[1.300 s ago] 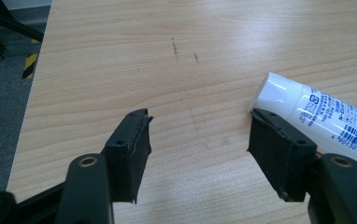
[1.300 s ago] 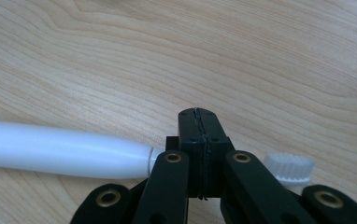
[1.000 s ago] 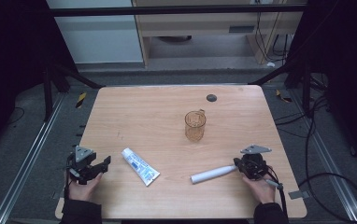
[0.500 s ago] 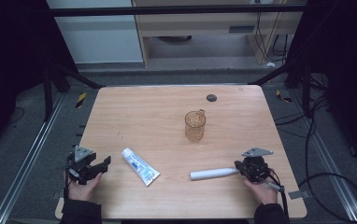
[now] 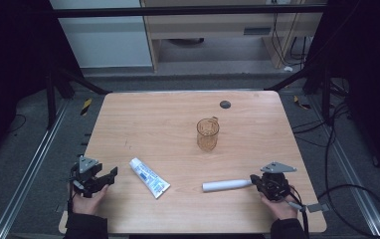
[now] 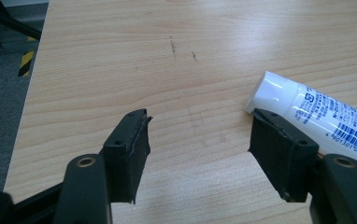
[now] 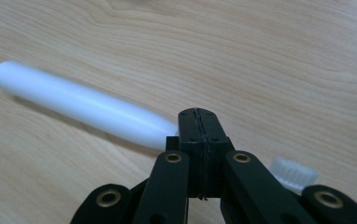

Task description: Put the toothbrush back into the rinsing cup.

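A white toothbrush (image 5: 225,185) lies on the wooden table (image 5: 153,119) near the front right. In the right gripper view its handle (image 7: 78,102) runs off to the left and its bristles (image 7: 293,171) peek out to the right. My right gripper (image 5: 253,180) (image 7: 199,114) sits over the brush's neck, shut, with no gap between the jaws. A white toothpaste tube (image 5: 149,178) (image 6: 317,109) lies at the front left. My left gripper (image 5: 109,175) (image 6: 197,140) rests open to its left, bare wood between the jaws, one jaw beside the tube's cap end.
An amber see-through cup (image 5: 208,134) with a handle stands upright near the table's middle. A small dark disc (image 5: 225,104) lies near the far edge. Dark frame posts and cables surround the table.
The right gripper shifted slightly and the toothbrush swung a little flatter with it. The left gripper and the toothpaste tube stayed put.
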